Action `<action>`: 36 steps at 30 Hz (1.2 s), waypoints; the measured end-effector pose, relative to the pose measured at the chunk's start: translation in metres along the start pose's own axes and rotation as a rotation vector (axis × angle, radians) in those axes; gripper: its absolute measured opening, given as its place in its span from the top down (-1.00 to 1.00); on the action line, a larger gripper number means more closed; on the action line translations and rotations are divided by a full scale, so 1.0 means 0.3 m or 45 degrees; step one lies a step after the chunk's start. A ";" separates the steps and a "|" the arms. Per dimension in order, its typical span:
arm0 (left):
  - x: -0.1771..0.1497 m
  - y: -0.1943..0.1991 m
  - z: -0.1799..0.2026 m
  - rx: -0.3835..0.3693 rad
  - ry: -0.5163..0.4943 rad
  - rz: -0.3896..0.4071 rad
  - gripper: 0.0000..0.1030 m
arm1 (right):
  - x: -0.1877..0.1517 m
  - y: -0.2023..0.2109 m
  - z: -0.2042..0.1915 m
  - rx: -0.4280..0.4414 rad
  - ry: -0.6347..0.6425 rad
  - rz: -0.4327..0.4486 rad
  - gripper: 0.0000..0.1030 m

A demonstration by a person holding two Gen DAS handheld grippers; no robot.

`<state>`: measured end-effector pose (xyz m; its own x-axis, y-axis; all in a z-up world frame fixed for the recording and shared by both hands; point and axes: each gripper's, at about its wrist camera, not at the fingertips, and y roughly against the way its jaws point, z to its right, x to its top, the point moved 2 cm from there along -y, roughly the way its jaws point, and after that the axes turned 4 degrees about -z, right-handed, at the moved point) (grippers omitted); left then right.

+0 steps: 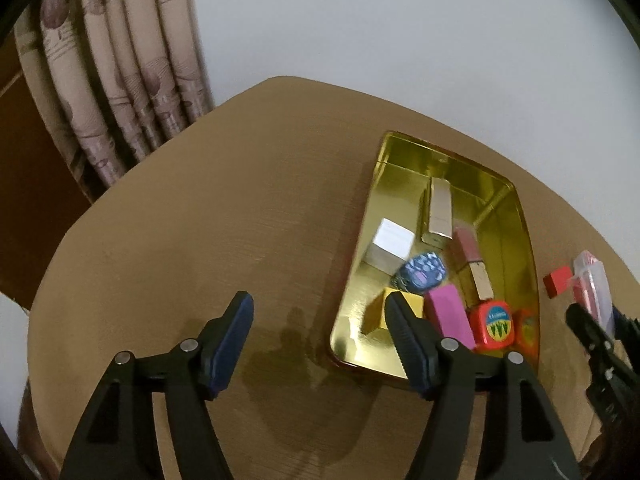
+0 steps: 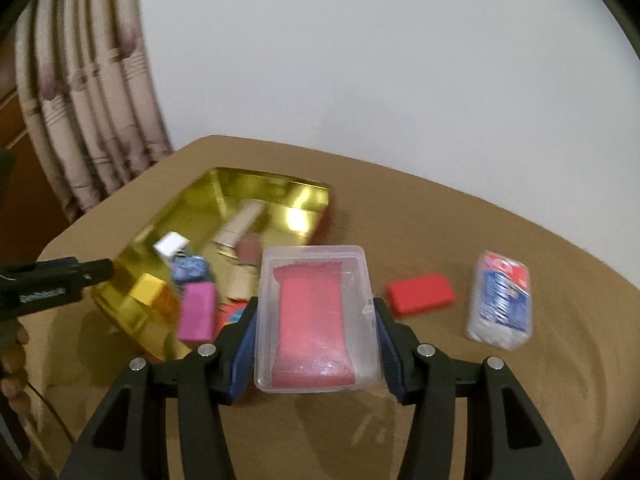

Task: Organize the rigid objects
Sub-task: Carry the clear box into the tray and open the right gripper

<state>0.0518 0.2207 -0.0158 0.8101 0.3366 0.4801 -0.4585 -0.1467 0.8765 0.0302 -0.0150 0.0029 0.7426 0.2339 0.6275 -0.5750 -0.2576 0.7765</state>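
The right tool [image 2: 314, 334] grips a clear plastic box [image 2: 318, 320] with a red pack inside, its pads pressed on the two long sides so the box rides level above the tabletop [image 2: 480, 400], likely bound for the gold tray [image 2: 280, 192] to the far left. The tray already holds a white box [image 1: 390, 244], a yellow block [image 1: 412, 304], a pink block [image 1: 450, 320] and a red tape measure [image 1: 490, 324], gathered at its near end. The left tool [image 1: 320, 316] stands open and empty just beside the tray's near left rim, clear of the way. A red block [image 2: 420, 294] and a wrapped packet [image 2: 500, 300] lie loose on the right, apparently yet to be collected
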 end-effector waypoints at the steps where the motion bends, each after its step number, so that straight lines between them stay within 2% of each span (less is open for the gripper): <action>1: 0.003 -0.002 -0.008 0.000 0.011 -0.003 -0.31 | 0.015 -0.016 -0.028 0.008 0.017 0.001 -0.04; 5: 0.012 -0.005 -0.024 -0.003 0.029 -0.007 -0.33 | 0.045 -0.054 -0.119 0.050 0.074 -0.023 -0.04; 11: 0.018 -0.011 -0.040 -0.003 0.041 -0.013 -0.34 | 0.049 -0.136 -0.203 0.051 0.149 -0.083 -0.04; 17: 0.025 -0.017 -0.041 0.004 0.041 -0.010 -0.34 | 0.034 -0.211 -0.208 0.058 0.136 -0.151 -0.04; 36: 0.016 -0.014 -0.015 0.010 -0.002 0.000 -0.39 | 0.030 -0.253 -0.206 0.070 0.138 -0.175 -0.07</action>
<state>0.0560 0.2272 -0.0174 0.8108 0.3350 0.4800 -0.4555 -0.1539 0.8768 0.0593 0.0645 -0.0467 0.7699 0.3697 0.5202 -0.4486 -0.2663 0.8532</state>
